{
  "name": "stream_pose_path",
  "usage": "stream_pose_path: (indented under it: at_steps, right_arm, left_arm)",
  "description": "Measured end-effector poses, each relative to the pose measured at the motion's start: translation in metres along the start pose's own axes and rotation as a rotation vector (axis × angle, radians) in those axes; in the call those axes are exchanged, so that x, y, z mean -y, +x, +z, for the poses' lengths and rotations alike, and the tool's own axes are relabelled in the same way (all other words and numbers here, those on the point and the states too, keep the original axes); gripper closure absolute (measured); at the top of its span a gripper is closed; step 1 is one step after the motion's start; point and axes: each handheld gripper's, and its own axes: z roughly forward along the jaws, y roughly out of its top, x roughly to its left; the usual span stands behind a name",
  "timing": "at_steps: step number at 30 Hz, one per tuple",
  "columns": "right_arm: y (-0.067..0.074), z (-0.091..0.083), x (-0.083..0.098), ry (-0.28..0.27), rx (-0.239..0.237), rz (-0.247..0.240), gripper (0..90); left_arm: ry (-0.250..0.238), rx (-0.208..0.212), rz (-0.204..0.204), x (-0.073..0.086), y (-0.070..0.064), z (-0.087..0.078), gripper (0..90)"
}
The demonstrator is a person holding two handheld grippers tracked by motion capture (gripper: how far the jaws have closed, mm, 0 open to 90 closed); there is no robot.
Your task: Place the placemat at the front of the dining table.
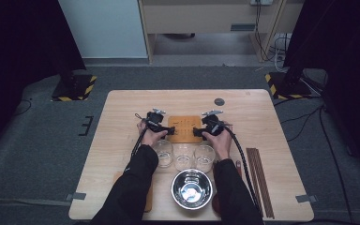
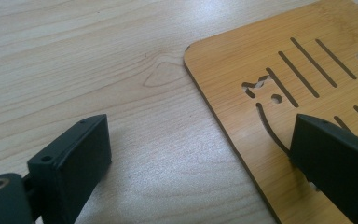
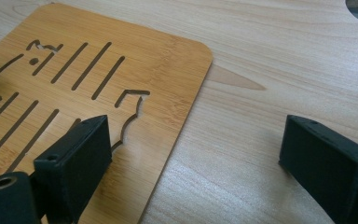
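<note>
Two grippers sit low over the worktop, one at each end of a flat bamboo trivet with slots and a cat shape cut through it. On the left gripper, the jaws stand released: one jaw is over bare wood, the other over the trivet's near edge, so that the edge runs between them, and neither pad presses on it. The right gripper mirrors this, with one jaw above the trivet's slotted face and the other over bare worktop beyond its rounded corner; those jaws are also released and grasp nothing.

Nearer the person than both sets of jaws, three clear glass cups stand in a row, just beside one another; whether they hold anything cannot be told. Behind that row, closer to the person, a steel bowl sits between the forearms, and its shiny inside looks bare. Off to the right gripper's outer side, dark chopsticks lie in a bundle along the worktop edge.
</note>
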Motion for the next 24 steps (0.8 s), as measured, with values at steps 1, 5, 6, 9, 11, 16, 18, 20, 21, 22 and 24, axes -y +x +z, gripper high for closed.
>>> stream_pose_path:
  at_steps: [1,5,6,9,11,16,18,20,21,22,24]
  right_arm:
    - [0.0003,-0.0001,-0.0001,0.002,0.000,0.002,9.5]
    - [0.0003,-0.0001,-0.0001,0.001,0.001,0.001,9.9]
    - [0.0003,-0.0002,-0.0001,0.001,0.000,0.000,10.1]
    - [0.0005,-0.0004,-0.0003,-0.001,-0.003,-0.001,11.5]
    - [0.0007,-0.0007,-0.0006,-0.007,-0.007,0.003,13.0]
    - [0.0018,-0.0025,-0.0020,-0.028,-0.016,0.001,13.7]
    - [0.0017,-0.0042,-0.0031,-0.036,-0.015,0.002,14.2]
    - [0.0007,-0.0052,-0.0035,-0.033,-0.010,0.002,14.4]
    - [0.0007,-0.0052,-0.0035,-0.033,-0.010,0.002,14.4]
    - [0.0001,-0.0057,-0.0035,-0.033,-0.009,0.001,14.4]
    - [-0.0011,-0.0069,-0.0038,-0.033,-0.005,-0.005,14.5]
  left_arm:
    - [-0.001,0.001,-0.001,0.0001,0.0000,-0.0002,5.1]
    - [-0.002,0.005,-0.002,0.0004,0.0001,-0.0007,5.4]
    - [-0.002,0.004,-0.002,0.0005,0.0002,-0.0008,5.5]
    - [-0.003,0.004,-0.002,0.0005,0.0001,-0.0007,5.7]
    - [-0.005,0.003,0.002,0.0007,-0.0003,-0.0004,5.7]
    - [-0.007,0.003,0.002,0.0007,-0.0004,-0.0002,5.7]
    - [-0.005,0.005,0.002,0.0005,-0.0002,-0.0006,6.3]
    - [-0.005,0.006,0.000,0.0004,0.0000,-0.0011,6.5]
    - [-0.006,0.008,-0.002,0.0002,0.0003,-0.0017,6.5]
    - [-0.012,0.011,-0.006,-0.0001,0.0005,-0.0023,6.5]
    - [-0.026,0.016,-0.010,-0.0009,0.0010,-0.0041,6.5]
